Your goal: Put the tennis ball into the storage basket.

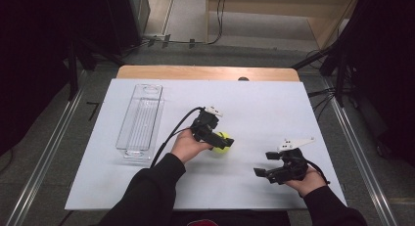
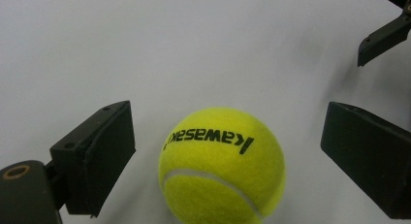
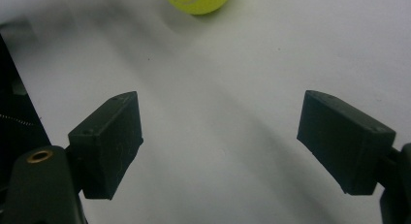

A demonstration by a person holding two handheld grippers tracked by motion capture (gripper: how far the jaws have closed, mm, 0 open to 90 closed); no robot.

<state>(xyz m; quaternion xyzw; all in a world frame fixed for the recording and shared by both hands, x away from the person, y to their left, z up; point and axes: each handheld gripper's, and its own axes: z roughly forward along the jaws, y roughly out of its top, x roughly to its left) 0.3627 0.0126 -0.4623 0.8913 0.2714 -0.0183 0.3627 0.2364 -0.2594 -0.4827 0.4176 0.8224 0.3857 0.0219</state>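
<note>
A yellow tennis ball [image 1: 221, 142] [image 2: 221, 167] [image 3: 197, 1] with black "Kawasaki" print lies on the white table top [image 1: 254, 106], near its middle. My left gripper [image 1: 219, 138] [image 2: 228, 161] is open, its two jaws spread on either side of the ball with gaps on both sides. My right gripper [image 1: 266, 172] [image 3: 223, 146] is open over bare table toward the front right, apart from the ball, with nothing between its jaws. In the left gripper view a jaw tip of the right gripper [image 2: 383, 40] shows at the top right.
A clear plastic rectangular bin [image 1: 140, 121] stands lengthwise on the left part of the table. The wooden table edge [image 1: 208, 73] runs along the far side. Cables lie on the floor beyond and to the right.
</note>
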